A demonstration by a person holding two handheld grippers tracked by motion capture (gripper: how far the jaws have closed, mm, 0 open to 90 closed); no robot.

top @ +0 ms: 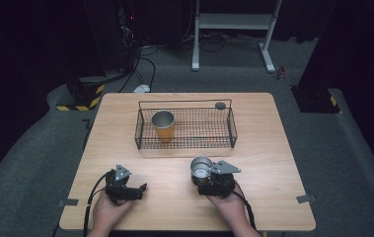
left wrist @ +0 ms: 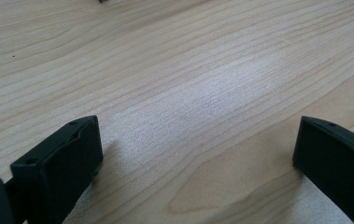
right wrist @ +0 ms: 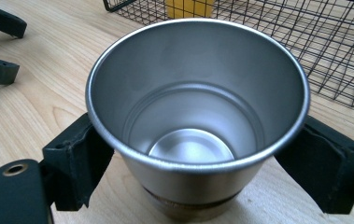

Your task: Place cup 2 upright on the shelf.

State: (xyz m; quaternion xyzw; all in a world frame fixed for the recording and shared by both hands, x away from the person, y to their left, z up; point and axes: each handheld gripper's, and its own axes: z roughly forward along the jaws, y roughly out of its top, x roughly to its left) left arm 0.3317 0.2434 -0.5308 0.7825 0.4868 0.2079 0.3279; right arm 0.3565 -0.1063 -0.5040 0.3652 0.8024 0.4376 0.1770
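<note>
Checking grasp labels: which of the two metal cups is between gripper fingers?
The bare steel cup outside the wire basket, gripped by the right gripper; the yellow-sided cup stands inside.

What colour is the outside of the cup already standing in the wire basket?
Yellow-orange outside, with a silvery metal rim and inside: the steel cup in the black wire basket; the high view shows it best.

Overhead light brightens your table [top: 184, 163]; the room around it falls dark and grainy. Beside the jaws, glare whitens the wood. Your cup [right wrist: 195, 116] gleams softly; the basket [right wrist: 305, 46] behind it blurs slightly.
</note>
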